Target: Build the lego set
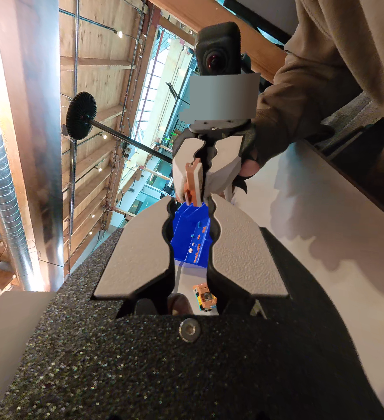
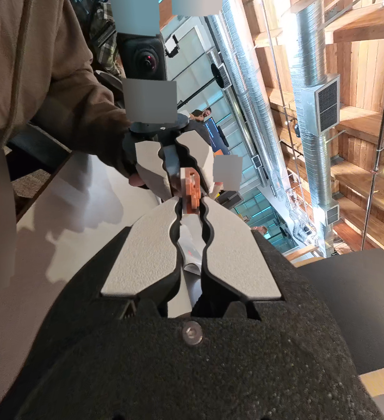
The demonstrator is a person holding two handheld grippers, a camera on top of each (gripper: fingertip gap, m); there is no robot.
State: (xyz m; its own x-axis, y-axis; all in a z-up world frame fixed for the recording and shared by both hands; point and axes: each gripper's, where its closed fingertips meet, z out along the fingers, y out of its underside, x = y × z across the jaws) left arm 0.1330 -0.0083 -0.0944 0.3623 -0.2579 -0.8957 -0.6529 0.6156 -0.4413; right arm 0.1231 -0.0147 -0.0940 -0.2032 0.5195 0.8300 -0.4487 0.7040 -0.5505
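Observation:
An orange and tan lego piece stands upright in the air between the two grippers, which face each other tip to tip above the white table. My right gripper is shut on its lower end. In the left wrist view the same piece pokes out of the right gripper towards my left gripper. The left jaws stand a narrow gap apart around the piece's end, with slivers of space on both sides. A small partly built orange and yellow lego model lies on the table below.
A blue bin with small orange and tan pieces sits on the table under the grippers. A white sheet or bag lies below the right gripper. The person's tan sleeve and gloved hands hold both grippers. The grippers are tip to tip, or close to it.

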